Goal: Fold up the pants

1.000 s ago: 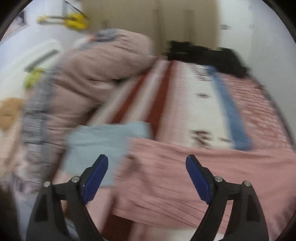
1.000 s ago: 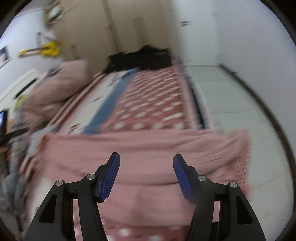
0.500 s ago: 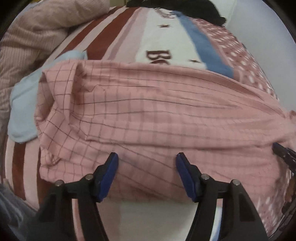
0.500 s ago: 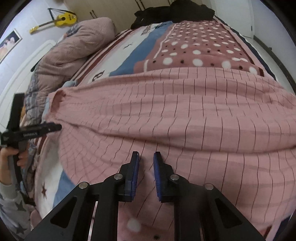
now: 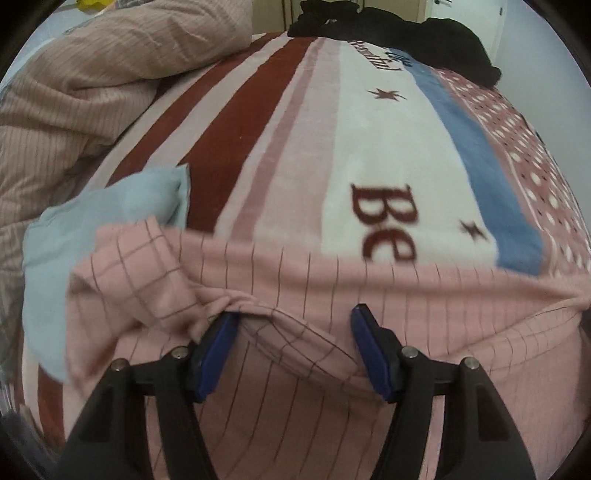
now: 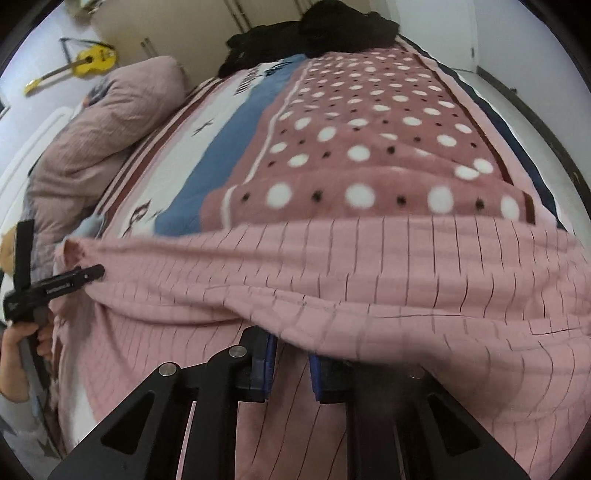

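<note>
The pink checked pants (image 5: 406,295) lie across the near end of the bed, folded lengthwise, and also show in the right wrist view (image 6: 369,266). My left gripper (image 5: 295,343) is open at the pants' near edge, with a raised fold of cloth between its blue pads. My right gripper (image 6: 291,363) is shut on the near edge of the pants, which drape over its fingers. The left gripper also shows from the side in the right wrist view (image 6: 99,272), at the pants' left end.
A striped and dotted blanket (image 5: 369,147) covers the bed. A light blue cloth (image 5: 92,221) lies under the pants' left end. A pink duvet (image 5: 92,74) is piled at the left. Black clothes (image 6: 314,33) lie at the far end. A yellow guitar (image 6: 88,61) hangs on the wall.
The pants' near edge has been lifted and carried away from me, so the pants look narrower. The right gripper stays shut on the cloth. The left gripper has pushed into a fold.
</note>
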`<act>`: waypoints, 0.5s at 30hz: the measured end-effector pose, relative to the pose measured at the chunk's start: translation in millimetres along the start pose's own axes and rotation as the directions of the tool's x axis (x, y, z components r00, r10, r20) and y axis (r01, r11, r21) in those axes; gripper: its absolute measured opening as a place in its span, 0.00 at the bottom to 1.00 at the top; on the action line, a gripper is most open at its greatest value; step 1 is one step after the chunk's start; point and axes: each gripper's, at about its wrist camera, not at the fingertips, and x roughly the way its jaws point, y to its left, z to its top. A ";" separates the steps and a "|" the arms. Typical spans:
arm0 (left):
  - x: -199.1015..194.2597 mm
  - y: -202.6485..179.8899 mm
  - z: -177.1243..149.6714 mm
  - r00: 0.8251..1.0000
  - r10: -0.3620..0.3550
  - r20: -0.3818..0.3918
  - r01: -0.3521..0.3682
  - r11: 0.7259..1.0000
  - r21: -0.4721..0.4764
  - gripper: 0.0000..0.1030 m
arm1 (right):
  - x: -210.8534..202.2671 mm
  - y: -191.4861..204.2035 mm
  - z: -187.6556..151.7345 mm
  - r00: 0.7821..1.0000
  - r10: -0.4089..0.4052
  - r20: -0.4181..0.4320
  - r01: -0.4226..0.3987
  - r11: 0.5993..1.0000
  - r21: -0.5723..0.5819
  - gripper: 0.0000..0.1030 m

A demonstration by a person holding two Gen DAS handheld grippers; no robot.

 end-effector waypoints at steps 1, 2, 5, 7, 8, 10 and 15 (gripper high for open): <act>3.3 -1.5 5.5 1.000 0.010 0.016 -0.010 1.000 0.001 0.60 | 2.6 -2.2 5.7 1.000 -0.011 0.006 0.011 1.000 0.006 0.08; 3.7 -2.2 9.4 0.999 0.026 0.030 -0.026 1.000 0.001 0.60 | 4.8 -4.6 11.0 1.000 -0.025 0.014 0.025 1.000 0.010 0.08; -6.3 5.3 25.7 0.991 0.108 0.081 -0.107 0.994 -0.023 0.55 | 9.5 -15.7 23.4 0.998 -0.061 0.025 0.059 0.997 0.054 0.02; -22.5 21.6 34.4 0.988 0.124 0.096 -0.120 0.992 -0.047 0.55 | 8.2 -16.7 25.6 0.996 -0.080 0.032 0.078 0.995 0.061 0.02; -32.2 32.0 35.0 0.989 0.116 0.090 -0.110 0.992 -0.060 0.57 | 5.4 -15.2 25.7 0.995 -0.092 0.041 0.090 0.994 0.055 0.05; -48.6 50.0 31.1 0.995 0.083 0.064 -0.079 0.995 -0.061 0.64 | -1.7 -10.6 22.5 0.996 -0.077 0.051 0.075 0.996 0.044 0.10; -75.9 88.3 1.7 0.999 0.036 -0.034 -0.038 0.998 -0.053 0.71 | -19.7 10.1 -3.8 0.997 0.045 0.069 -0.046 0.999 0.015 0.10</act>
